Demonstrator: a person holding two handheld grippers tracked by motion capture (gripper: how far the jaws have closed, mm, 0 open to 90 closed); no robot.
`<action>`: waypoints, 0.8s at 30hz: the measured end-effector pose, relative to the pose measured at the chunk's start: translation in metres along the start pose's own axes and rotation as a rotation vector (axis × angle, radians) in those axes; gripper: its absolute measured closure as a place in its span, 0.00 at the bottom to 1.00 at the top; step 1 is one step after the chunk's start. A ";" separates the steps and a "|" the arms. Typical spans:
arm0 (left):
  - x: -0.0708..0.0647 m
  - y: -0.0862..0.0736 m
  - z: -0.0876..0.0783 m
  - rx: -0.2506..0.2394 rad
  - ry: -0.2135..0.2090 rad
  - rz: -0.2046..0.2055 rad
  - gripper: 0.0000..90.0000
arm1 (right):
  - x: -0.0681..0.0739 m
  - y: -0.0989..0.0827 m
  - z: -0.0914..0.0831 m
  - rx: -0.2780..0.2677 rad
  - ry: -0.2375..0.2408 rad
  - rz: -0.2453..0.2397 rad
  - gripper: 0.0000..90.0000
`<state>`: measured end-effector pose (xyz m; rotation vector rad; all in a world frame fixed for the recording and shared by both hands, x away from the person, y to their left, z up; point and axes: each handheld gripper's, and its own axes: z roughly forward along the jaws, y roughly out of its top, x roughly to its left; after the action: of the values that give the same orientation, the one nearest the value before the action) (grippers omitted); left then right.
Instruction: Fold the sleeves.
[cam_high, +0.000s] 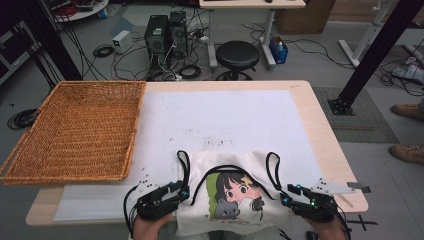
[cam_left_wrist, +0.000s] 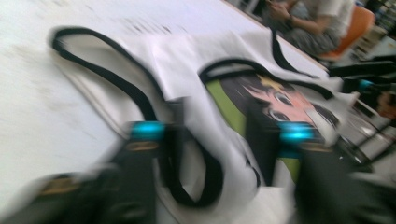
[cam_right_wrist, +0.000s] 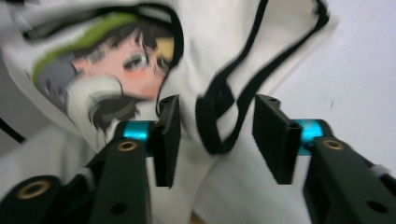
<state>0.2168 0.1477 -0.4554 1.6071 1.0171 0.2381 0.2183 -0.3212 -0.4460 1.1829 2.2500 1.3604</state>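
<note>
Right gripper (cam_right_wrist: 217, 140) and left gripper (cam_left_wrist: 219, 140), each with jaws parted about halfway and gripping nothing, straddle black straps (cam_right_wrist: 224, 112) of the printed tote bag (cam_high: 232, 192) at the table's (cam_high: 310, 105) near edge. Closing squarely on cloth plus strap would likely give an even lift.

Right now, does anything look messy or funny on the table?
Yes. The white bag hangs partly over the table's near edge, and its black straps sprawl in loose loops instead of lying flat.
</note>
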 end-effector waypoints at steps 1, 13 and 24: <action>0.001 0.003 -0.001 -0.021 0.010 0.001 0.57 | 0.000 0.000 0.000 0.000 0.000 0.000 0.53; 0.038 0.077 0.046 -0.034 0.110 0.055 0.40 | -0.034 0.088 0.101 0.092 -0.201 0.028 0.54; 0.061 0.079 0.084 0.122 0.177 0.062 0.38 | -0.048 0.078 0.089 0.067 -0.242 0.039 0.57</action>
<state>0.3451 0.1355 -0.4347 1.7528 1.1361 0.3718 0.3402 -0.2846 -0.4371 1.3417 2.1260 1.0960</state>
